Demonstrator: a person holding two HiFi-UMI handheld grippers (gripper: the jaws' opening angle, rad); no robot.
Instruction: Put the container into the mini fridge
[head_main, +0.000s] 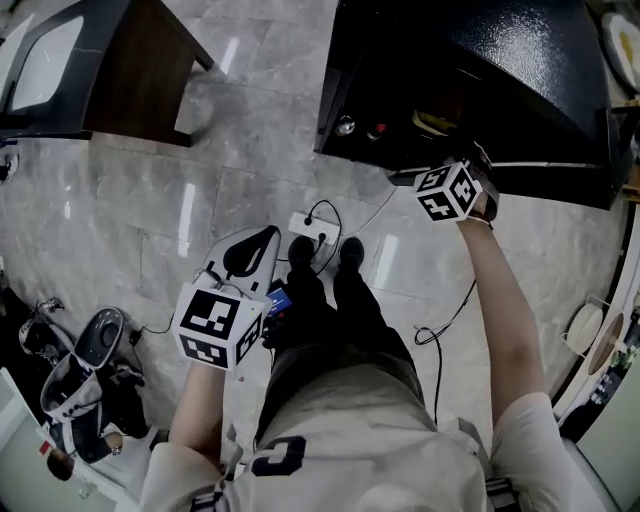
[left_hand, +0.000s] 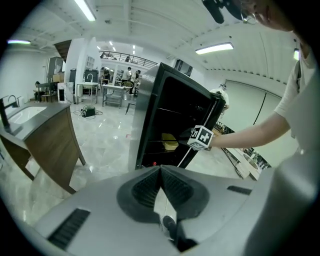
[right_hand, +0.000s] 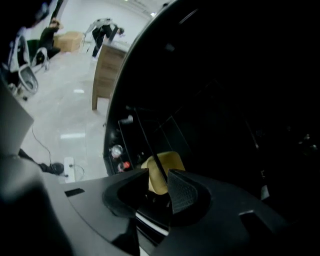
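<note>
Container (right_hand: 167, 165), yellow and low, is seen on a shelf inside the open mini fridge (right_hand: 225, 75), against the dark interior. It is framed in the gap between the jaws of the right gripper (right_hand: 158, 175), which are spread apart; it lies just beyond their tips, and a thin dark bar crosses in front of it. Whether either pad touches it cannot be told.

From the head view, the right gripper (head_main: 455, 180) is held out on a straight arm at the lower front edge of the mini fridge (head_main: 520, 60), and the container (head_main: 432, 122) is glimpsed as a yellow patch inside, just above that gripper.

The left gripper (head_main: 262, 240) is kept low beside the person's left leg, well apart from the fridge. In its own view the jaws of the left gripper (left_hand: 161, 170) are pressed together at the tips with nothing between them. Past them, the mini fridge (left_hand: 165, 100) is shown with the container (left_hand: 170, 142) on its shelf and the right gripper (left_hand: 200, 137) just beside it.

A wooden counter (head_main: 130, 70) is seen to the left on the pale stone floor (head_main: 230, 170).
</note>
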